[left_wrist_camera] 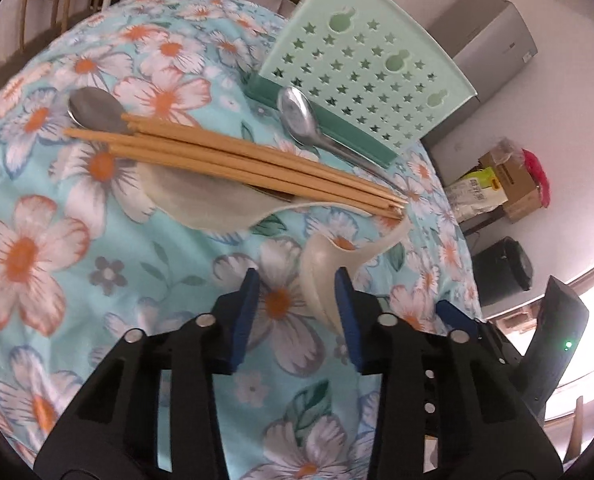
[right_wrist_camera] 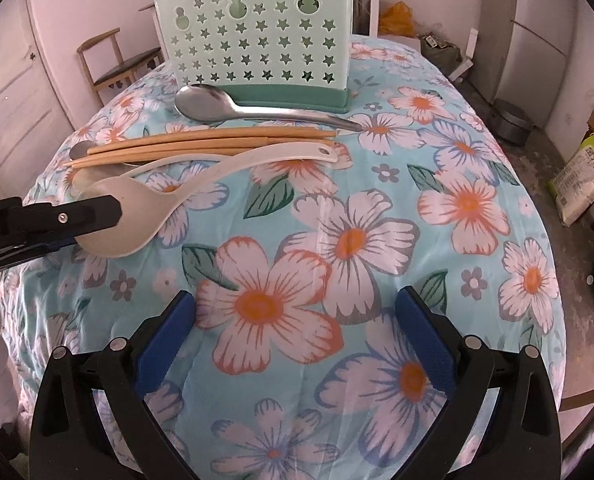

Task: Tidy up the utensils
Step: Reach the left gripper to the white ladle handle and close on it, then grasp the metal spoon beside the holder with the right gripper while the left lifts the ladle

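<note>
the step in hand looks like picking up the first utensil: the left gripper [left_wrist_camera: 297, 292] has its jaws partly drawn in around the bowl of a cream plastic rice spoon [right_wrist_camera: 137, 204], low centre in the left wrist view. one blue pad touches the bowl's edge; the other stands clear over the cloth, so the grip does not look complete. the right gripper [right_wrist_camera: 297, 320] hangs wide open over the floral tablecloth [right_wrist_camera: 377, 240] at the bottom of its frame, holding nothing.

the rice spoon is pale, smooth and thin, its handle running up and right to lie beside the wooden chopsticks [right_wrist_camera: 201, 142]. behind them lies a metal spoon [right_wrist_camera: 217, 105], just before the mint star-punched holder [right_wrist_camera: 257, 40] at the upper centre. the next move probably calls for a firmer pinch, then a lift clear of the chopsticks.
</note>
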Demonstrator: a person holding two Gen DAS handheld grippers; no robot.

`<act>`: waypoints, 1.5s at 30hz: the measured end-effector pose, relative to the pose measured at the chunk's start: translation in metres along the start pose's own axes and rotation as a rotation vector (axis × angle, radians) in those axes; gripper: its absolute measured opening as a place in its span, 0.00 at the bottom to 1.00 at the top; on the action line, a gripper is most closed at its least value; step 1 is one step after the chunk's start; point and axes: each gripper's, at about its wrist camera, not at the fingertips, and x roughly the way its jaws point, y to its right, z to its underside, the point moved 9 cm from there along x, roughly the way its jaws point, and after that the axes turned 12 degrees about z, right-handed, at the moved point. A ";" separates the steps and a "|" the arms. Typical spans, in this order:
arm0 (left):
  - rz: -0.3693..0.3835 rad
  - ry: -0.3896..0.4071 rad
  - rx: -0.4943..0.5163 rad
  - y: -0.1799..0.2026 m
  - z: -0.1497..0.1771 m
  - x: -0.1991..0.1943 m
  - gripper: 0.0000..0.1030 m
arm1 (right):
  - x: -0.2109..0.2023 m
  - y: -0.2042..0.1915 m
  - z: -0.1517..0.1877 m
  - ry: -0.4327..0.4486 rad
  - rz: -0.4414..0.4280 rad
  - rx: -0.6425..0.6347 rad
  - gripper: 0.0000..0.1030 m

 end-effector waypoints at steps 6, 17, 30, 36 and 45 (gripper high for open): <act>0.002 0.018 -0.027 -0.003 0.001 0.008 0.21 | -0.002 0.001 0.001 0.022 -0.035 0.006 0.94; 0.008 0.049 -0.039 -0.013 0.002 -0.015 0.06 | -0.008 0.001 0.000 0.005 -0.077 -0.066 0.94; -0.107 0.135 0.040 -0.049 0.014 -0.076 0.06 | -0.074 -0.060 -0.123 0.344 -0.165 -0.145 0.81; -0.073 0.156 0.049 -0.057 0.015 -0.079 0.06 | -0.019 -0.110 -0.153 0.283 -0.081 -0.224 0.55; 0.011 0.164 0.077 -0.063 0.015 -0.075 0.07 | 0.035 -0.142 -0.154 0.183 0.075 -0.338 0.44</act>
